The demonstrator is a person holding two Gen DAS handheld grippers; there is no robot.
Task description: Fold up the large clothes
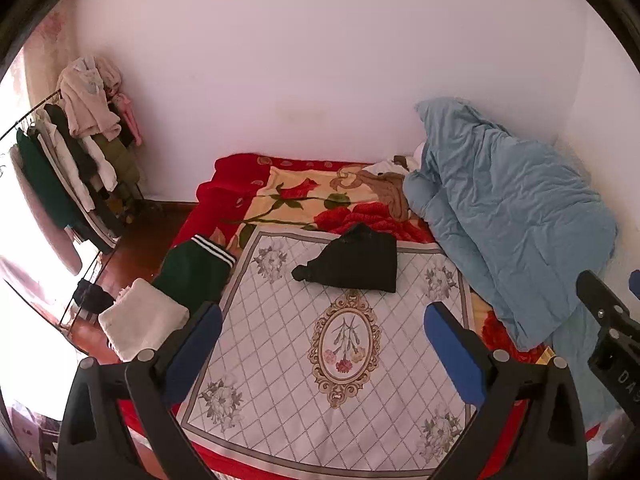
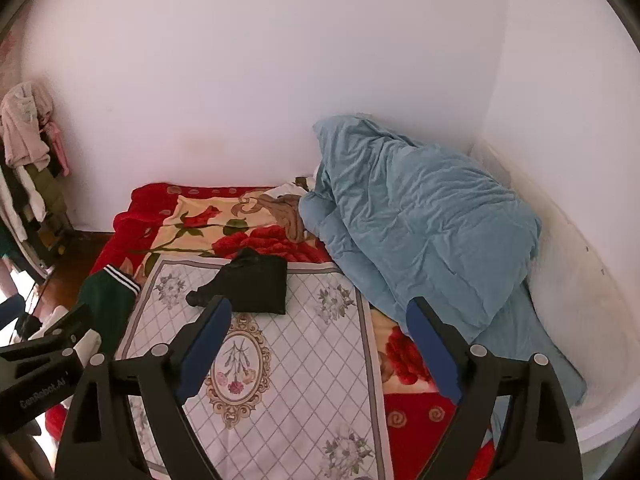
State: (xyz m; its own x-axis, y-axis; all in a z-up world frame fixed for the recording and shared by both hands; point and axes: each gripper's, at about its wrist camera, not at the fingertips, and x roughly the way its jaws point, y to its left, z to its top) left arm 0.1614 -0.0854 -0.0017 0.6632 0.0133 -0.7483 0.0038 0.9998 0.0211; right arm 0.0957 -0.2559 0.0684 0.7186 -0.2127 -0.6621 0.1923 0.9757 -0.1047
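Place: home bedroom
Evidence: bed under red rose-patterned blanket (image 1: 288, 196); rumpled light-blue quilt (image 1: 512, 216); metal rack of hung clothes (image 1: 72, 160)

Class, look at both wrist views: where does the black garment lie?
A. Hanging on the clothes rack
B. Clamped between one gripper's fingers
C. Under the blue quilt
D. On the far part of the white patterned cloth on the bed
D: the black garment lies folded on the white patterned cloth, apart from the blue quilt, with both grippers open and empty.

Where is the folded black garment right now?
The folded black garment lies at the far end of the white patterned mat, ahead of both tools, with the crumpled blue quilt to its right.
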